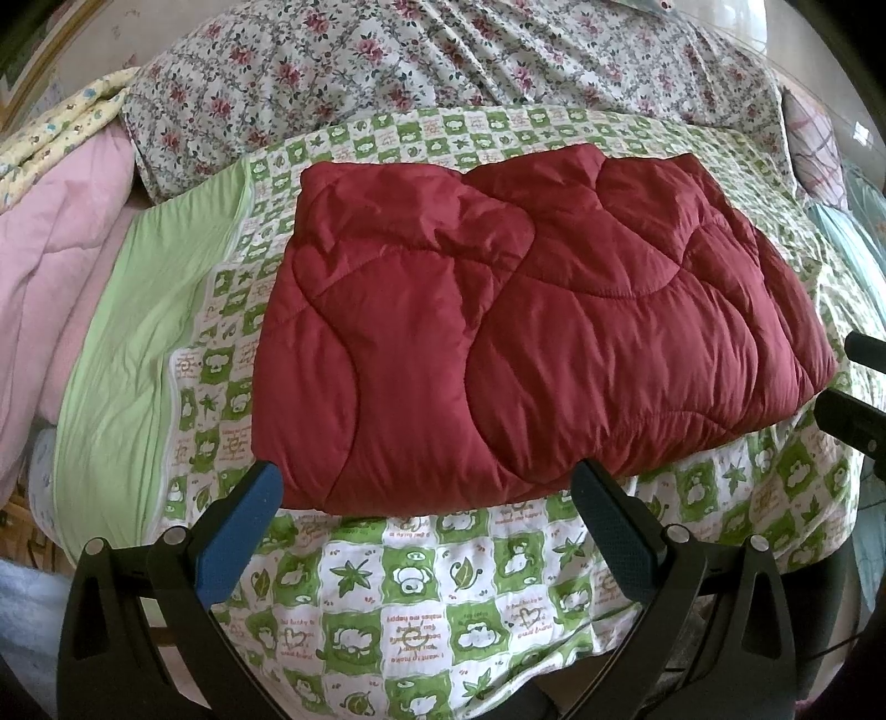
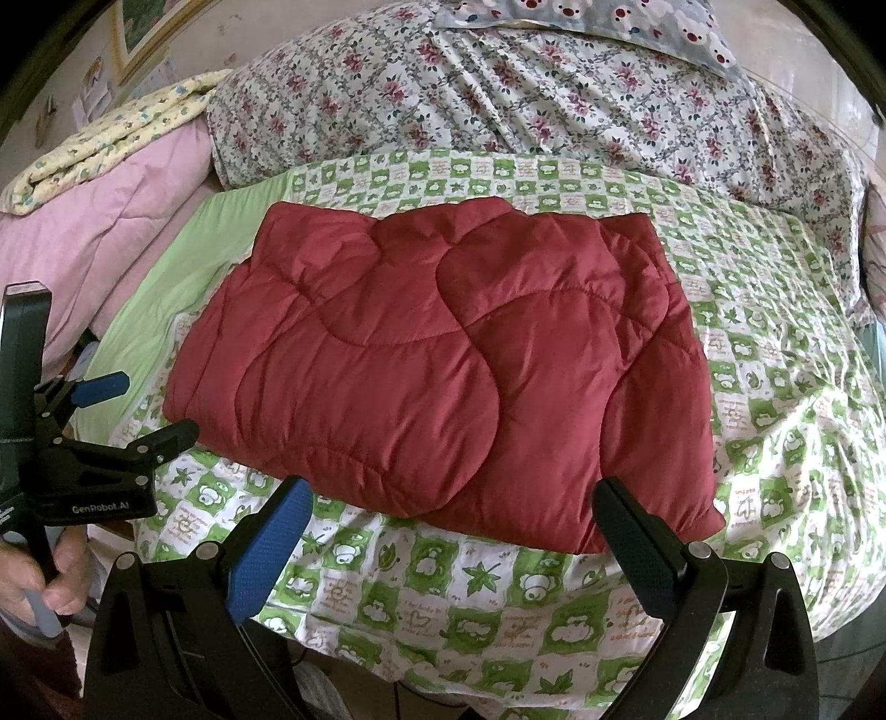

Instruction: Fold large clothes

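A dark red quilted garment (image 1: 515,327) lies folded into a thick rectangle on the green-and-white patterned sheet (image 1: 410,598); it also shows in the right wrist view (image 2: 437,365). My left gripper (image 1: 426,493) is open and empty, its fingertips just short of the garment's near edge. My right gripper (image 2: 454,509) is open and empty, also at the near edge, toward the garment's right half. The left gripper (image 2: 133,404) shows at the left of the right wrist view, held by a hand.
A floral bedspread (image 2: 526,99) lies behind the garment. A pink quilt (image 2: 111,221) with a yellow blanket (image 2: 111,133) on top is piled at the left. A bear-print pillow (image 2: 609,22) lies at the far back. The bed's near edge drops off below the grippers.
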### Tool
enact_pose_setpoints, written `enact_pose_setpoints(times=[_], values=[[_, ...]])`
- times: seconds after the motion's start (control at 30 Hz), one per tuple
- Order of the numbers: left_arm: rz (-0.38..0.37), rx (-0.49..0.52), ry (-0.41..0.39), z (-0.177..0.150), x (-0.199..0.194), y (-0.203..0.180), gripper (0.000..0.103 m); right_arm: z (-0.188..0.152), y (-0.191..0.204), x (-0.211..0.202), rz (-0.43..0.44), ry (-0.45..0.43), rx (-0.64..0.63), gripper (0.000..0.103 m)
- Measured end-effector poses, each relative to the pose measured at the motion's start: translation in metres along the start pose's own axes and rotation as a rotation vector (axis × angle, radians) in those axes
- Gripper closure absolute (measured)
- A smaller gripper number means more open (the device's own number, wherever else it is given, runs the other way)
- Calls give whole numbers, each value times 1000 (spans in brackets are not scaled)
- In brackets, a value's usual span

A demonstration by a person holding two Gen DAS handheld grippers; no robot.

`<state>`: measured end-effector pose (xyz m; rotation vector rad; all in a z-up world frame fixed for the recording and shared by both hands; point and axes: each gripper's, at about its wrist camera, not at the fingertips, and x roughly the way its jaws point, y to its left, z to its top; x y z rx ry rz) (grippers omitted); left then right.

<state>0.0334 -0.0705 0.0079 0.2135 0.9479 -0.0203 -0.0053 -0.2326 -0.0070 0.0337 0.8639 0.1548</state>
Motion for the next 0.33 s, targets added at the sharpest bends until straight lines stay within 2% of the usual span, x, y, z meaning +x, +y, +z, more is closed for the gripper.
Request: enact_pose_setpoints(times=[0.33], values=[[-5, -3, -4, 3, 3, 1, 0, 5, 4, 6, 4, 6, 14, 1]])
